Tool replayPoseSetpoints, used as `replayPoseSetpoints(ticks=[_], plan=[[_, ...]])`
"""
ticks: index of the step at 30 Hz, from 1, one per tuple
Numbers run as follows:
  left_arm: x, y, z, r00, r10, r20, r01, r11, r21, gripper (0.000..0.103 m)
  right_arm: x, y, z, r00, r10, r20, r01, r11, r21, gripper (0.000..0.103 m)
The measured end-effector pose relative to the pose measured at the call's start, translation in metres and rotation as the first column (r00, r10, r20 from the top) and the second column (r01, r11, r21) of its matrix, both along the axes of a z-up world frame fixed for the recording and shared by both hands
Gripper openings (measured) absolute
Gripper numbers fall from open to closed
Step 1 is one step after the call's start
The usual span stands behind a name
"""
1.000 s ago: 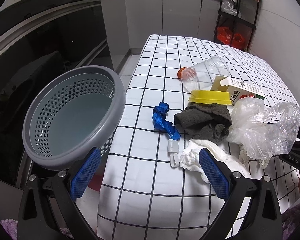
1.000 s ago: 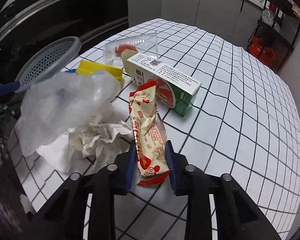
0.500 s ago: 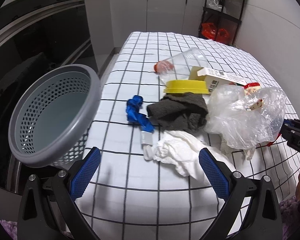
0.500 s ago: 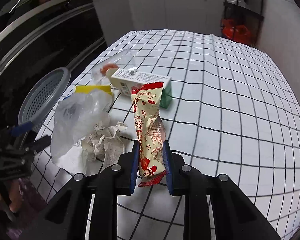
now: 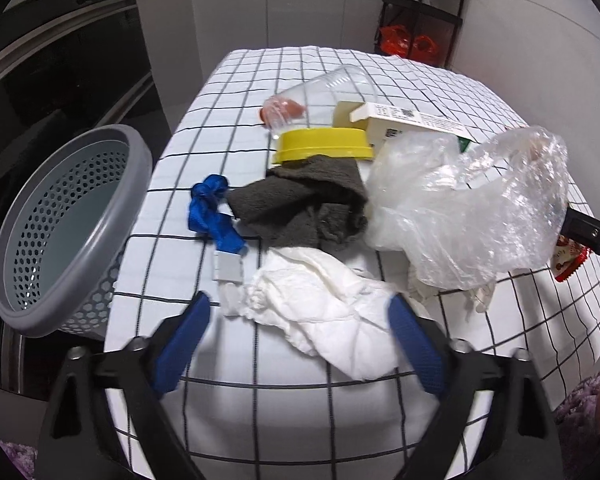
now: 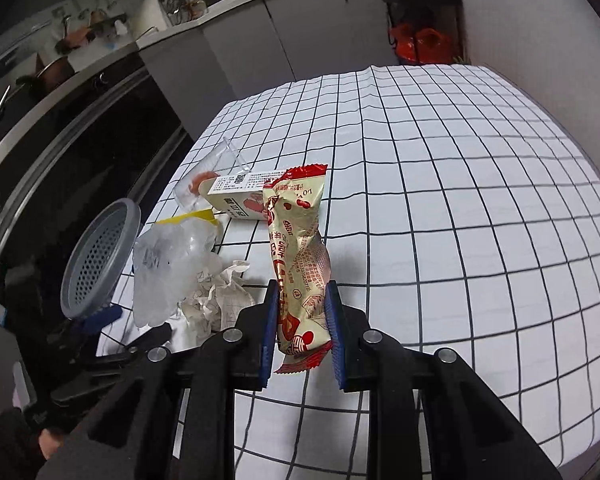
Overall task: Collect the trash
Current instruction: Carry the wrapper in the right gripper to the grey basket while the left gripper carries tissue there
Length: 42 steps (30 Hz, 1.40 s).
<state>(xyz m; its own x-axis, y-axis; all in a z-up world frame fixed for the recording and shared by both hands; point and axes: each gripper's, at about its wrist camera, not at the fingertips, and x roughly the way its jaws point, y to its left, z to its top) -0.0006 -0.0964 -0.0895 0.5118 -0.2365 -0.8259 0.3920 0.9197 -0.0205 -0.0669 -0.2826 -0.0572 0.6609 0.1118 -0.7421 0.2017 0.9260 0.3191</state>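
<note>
The right gripper (image 6: 302,330) pinches a red-and-cream foil snack wrapper (image 6: 298,264) by its lower end; the slack top could flop and snag. The left gripper (image 5: 298,340), jaws closing, straddles crumpled white tissue (image 5: 320,300) right of the grey perforated plastic basket (image 5: 32,240), and may pinch tablecloth.

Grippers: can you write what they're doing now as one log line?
right gripper: shut on snack wrapper | left gripper: closing around white tissue | basket: empty

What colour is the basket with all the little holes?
Grey; the basket shows best in the left wrist view.
</note>
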Motion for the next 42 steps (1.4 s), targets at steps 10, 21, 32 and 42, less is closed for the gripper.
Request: replayPoseSetpoints(ticks=[10,21,32,42], plan=[[-0.006,0.000,0.000,0.998,-0.058,-0.031,0.056,0.997,-0.050,0.011,0.008,0.011,0.003,1.000,0.028,0.006,-0.028,1.000,-0.006,0.022],[-0.015,0.038,0.053,0.996,-0.027,0.084,0.036,0.994,-0.108,0.009,0.004,0.012,0.023,0.998,0.013,0.061,-0.013,1.000,0.007,0.022],[0.022,0.103,0.119,0.968,0.118,0.224,-0.093,0.989,-0.118,0.009,0.024,0.057,0.071,0.986,0.088,0.140,-0.087,0.996,-0.016,0.022],[0.081,0.169,0.109,0.937,0.264,0.229,-0.254,0.965,-0.074,0.010,0.090,0.154,0.088,0.944,0.282,0.171,-0.281,0.959,-0.032,0.022]])
